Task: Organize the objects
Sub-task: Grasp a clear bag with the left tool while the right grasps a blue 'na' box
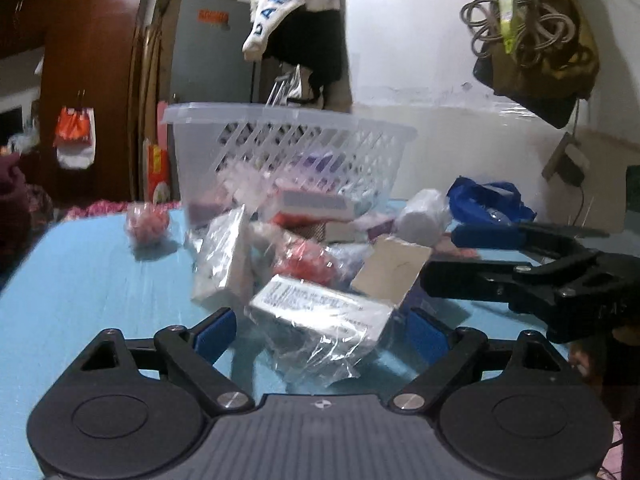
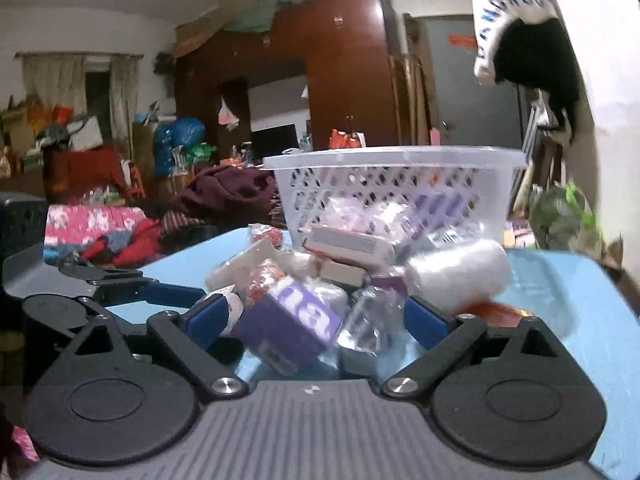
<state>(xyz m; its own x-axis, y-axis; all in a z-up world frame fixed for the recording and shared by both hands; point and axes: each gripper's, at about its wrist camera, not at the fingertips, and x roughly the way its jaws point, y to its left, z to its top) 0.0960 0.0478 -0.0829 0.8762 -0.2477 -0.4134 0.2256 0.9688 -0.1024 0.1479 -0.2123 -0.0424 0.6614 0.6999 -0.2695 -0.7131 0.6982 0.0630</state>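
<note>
A plastic-wrapped white box [image 1: 320, 312] is framed by the wide-spread left gripper [image 1: 322, 330], nothing clamped. A purple box [image 2: 288, 320] is bracketed by the right gripper [image 2: 320, 320], likewise spread and gripping nothing. Both lie in a wrapped pile on the blue table [image 1: 100, 280], backed by the white basket [image 1: 288, 148].

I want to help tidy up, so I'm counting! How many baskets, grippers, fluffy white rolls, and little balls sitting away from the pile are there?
basket: 1
Grippers: 2, the left gripper and the right gripper, both open
White wrapped roll: 1
Wrapped pink-red ball apart from the pile: 1
Total: 5
</note>
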